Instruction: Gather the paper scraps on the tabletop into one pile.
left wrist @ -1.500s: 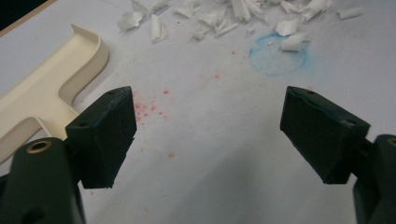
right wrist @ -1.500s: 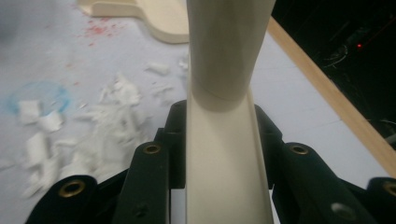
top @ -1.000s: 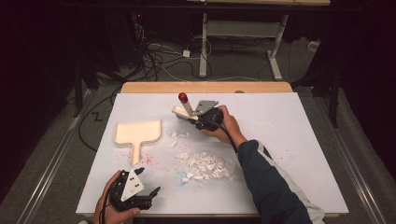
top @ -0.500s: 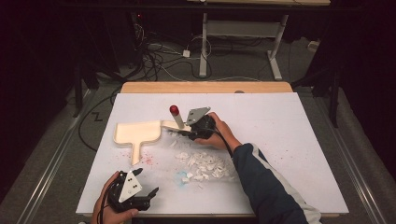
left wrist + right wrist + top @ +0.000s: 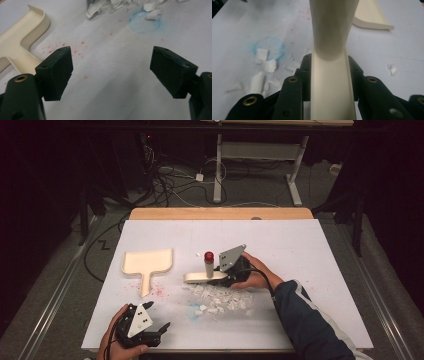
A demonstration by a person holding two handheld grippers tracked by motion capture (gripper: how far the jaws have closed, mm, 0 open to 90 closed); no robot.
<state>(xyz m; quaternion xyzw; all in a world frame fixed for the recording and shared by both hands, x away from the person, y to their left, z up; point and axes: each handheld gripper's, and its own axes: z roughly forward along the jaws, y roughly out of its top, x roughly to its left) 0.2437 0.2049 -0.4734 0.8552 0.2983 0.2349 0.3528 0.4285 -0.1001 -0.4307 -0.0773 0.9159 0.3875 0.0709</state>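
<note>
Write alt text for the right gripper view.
The right tongs are shut on a cream brush handle that runs straight up the middle of the frame, over a white table. Torn paper scraps lie at left beside a blue smudge, and a cream dustpan sits at upper right.

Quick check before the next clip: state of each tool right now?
Left tool: open, holding nothing, over the white table cover.
Right tool: closed on the cream brush, next to the paper scraps.

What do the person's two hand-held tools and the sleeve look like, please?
The left black two-jaw tool and the right black two-jaw tool each carry a grey three-cornered plate. The left tool's blocky fingertips have brass-coloured rivets behind. A dark navy sleeve with a white stripe covers the right forearm.
</note>
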